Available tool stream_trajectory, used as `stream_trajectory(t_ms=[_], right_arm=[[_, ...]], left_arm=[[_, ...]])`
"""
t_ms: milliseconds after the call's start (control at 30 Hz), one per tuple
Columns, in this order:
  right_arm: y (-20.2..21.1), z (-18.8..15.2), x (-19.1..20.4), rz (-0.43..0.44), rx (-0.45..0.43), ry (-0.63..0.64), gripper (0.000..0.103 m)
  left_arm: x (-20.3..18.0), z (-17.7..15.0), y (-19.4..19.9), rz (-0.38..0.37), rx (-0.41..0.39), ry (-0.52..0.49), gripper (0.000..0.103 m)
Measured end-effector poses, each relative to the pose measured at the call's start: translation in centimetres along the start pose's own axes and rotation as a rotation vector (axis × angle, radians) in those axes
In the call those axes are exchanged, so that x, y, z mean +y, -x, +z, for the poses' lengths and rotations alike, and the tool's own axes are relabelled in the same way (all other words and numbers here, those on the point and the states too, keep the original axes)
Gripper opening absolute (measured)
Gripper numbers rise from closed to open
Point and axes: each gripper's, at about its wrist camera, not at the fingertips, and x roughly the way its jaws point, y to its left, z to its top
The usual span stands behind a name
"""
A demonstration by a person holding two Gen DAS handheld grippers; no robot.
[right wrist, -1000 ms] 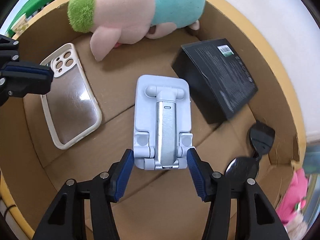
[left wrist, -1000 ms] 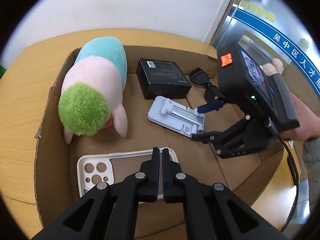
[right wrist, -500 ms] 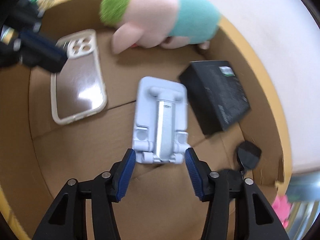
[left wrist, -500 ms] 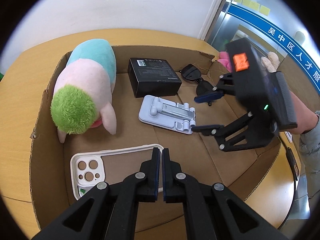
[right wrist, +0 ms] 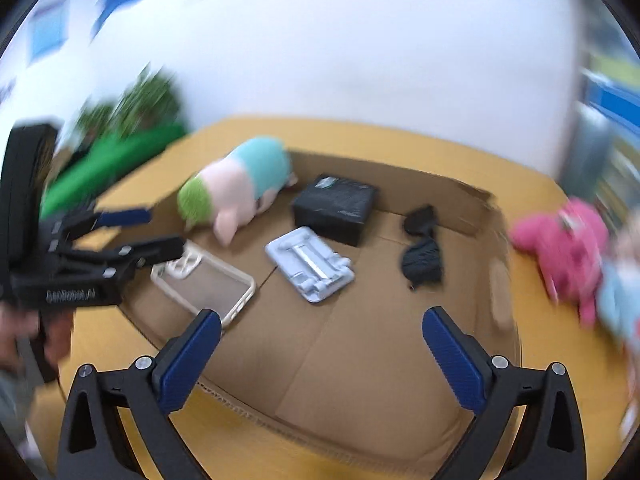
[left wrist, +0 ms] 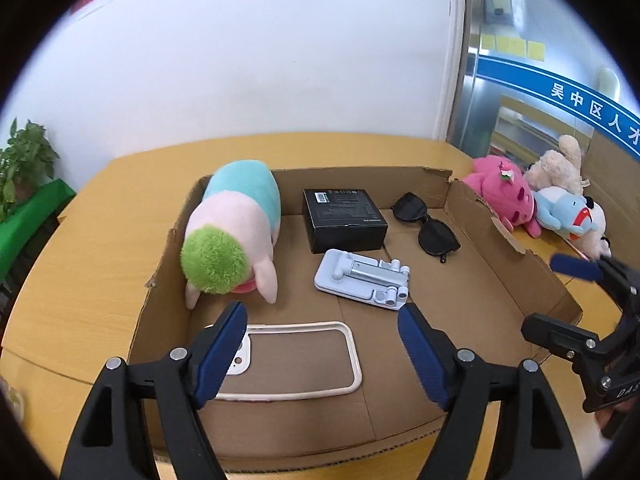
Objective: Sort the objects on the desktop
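Above the cardboard tray [left wrist: 472, 204], left gripper [left wrist: 322, 322] fingers spread wide, empty, right gripper [right wrist: 322, 330] likewise

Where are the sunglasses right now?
In the left wrist view the black sunglasses lie folded on the floor of the cardboard box, near its far right corner, just right of the black box.

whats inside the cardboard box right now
Inside the cardboard box: a plush toy, black box, sunglasses, phone stand and phone case. Anything under the plush is hidden.
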Motion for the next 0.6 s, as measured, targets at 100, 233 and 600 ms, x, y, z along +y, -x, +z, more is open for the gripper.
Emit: stream_trajectory(t_ms=[100,233,600], right_arm=[[-0.8,-2.1,-0.5,-0.072,-0.059,-0.117,0.102],[-1.0,-4.3,0.3,-0.148,-0.165,-0.139,0.102],[-3.2,-6.1,0.9,-0.206,-0.22,-0.124,0.103]], left_arm=[[-0.2,-1.4,0.3,0.047,-0.047,0.026,0.078],[-0.8,-3.5,-0.3,0.122,-0.085,0.018,0.078],[-1.3,-5.5,-1.9,0.166,-0.127,0.019,0.083]])
